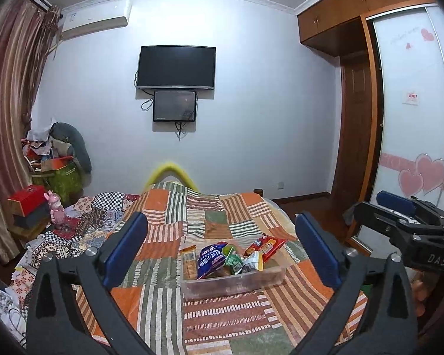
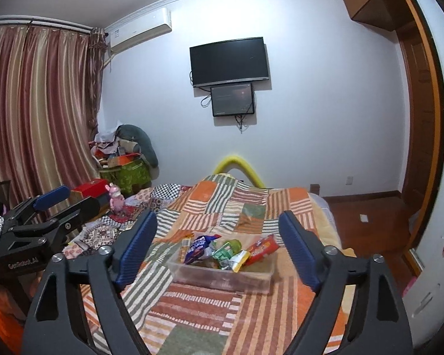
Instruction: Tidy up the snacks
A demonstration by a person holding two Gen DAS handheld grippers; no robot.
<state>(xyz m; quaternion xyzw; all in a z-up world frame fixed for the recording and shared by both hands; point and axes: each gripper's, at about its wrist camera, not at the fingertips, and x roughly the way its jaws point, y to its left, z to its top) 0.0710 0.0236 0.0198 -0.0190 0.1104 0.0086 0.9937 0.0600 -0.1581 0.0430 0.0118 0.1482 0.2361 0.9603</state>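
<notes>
A clear plastic box stands on the patchwork bedspread. It holds several snack packs: a blue bag, a red pack, green packs and a biscuit pack. My left gripper is open and empty, held above the bed in front of the box. My right gripper is open and empty, also in front of the box. Each gripper shows at the edge of the other's view.
A pink toy and red boxes sit at the bed's left. A clutter pile stands by the curtain. A wardrobe and wooden floor lie to the right.
</notes>
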